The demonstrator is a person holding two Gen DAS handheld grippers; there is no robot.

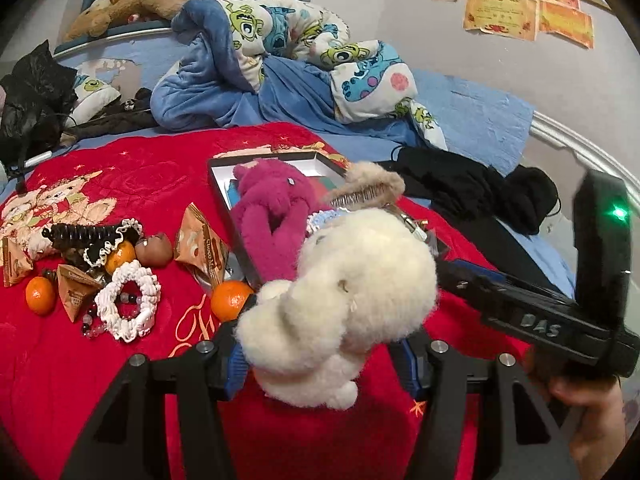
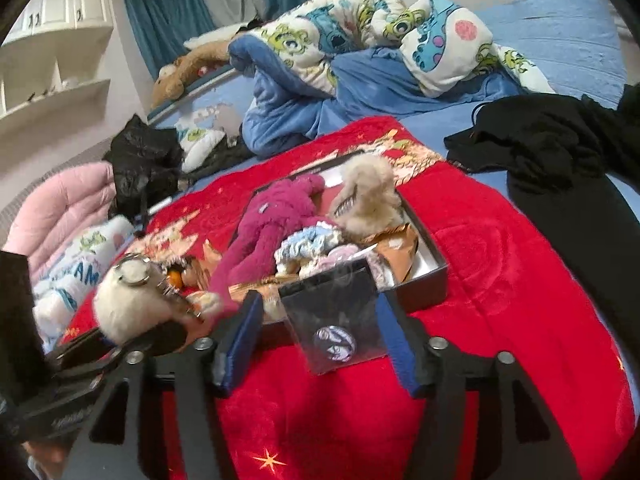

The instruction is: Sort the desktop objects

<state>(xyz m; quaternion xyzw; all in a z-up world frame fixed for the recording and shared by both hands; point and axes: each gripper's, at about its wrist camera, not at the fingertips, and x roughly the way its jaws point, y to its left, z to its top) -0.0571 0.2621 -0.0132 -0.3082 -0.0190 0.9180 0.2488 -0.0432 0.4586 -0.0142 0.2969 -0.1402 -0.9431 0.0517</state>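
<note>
My left gripper [image 1: 324,344] is shut on a cream plush toy [image 1: 340,304] and holds it above the red blanket, just in front of the dark box [image 1: 224,208]. The plush also shows in the right wrist view [image 2: 132,304]. The box holds a magenta plush [image 1: 276,216], a tan furry hair clip [image 1: 372,188] and scrunchies [image 2: 308,248]. My right gripper [image 2: 320,316] is shut on a clear packet with a round badge [image 2: 334,316], held at the box's near corner [image 2: 424,284]. The right gripper's body shows in the left wrist view [image 1: 552,312].
On the red blanket [image 1: 120,360] left of the box lie tangerines [image 1: 231,299], a white scrunchie [image 1: 128,300], orange snack packets [image 1: 200,240], a black hair claw [image 1: 80,236] and beads. Black clothes [image 2: 560,152] lie right; a blue quilt [image 1: 260,80] lies behind.
</note>
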